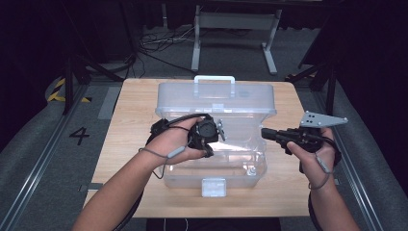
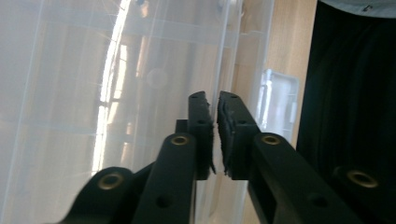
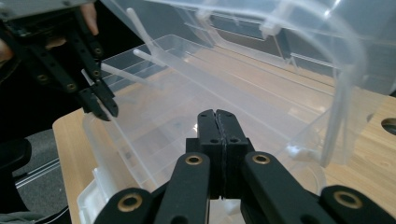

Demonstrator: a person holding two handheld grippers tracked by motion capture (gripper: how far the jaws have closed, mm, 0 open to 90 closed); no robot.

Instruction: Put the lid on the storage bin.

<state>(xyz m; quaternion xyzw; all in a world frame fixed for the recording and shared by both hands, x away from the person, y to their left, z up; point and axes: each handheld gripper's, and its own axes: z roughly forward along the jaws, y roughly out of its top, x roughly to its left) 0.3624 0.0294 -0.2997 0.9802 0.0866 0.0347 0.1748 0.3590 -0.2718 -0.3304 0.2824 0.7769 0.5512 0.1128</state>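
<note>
Box [image 1: 214, 159]: clear bin, mid-bench, lid [image 1: 216, 98] raised toward the far edge.
Left gripper [image 2: 215, 100]: jaws clenched on the box's thin front wall.
Right gripper [image 3: 217, 116]: jaws pressed together, empty, near the box's right end.
Risk: pull and your pinch slips off slick plastic; lid may drop.

The storage box [image 1: 215, 144] was clear, glossy plastic, smooth and catching glare. The table [image 1: 125, 134] looked like pale matt wood. Both grippers' jaws were matt black plastic with brass-coloured rivets.
</note>
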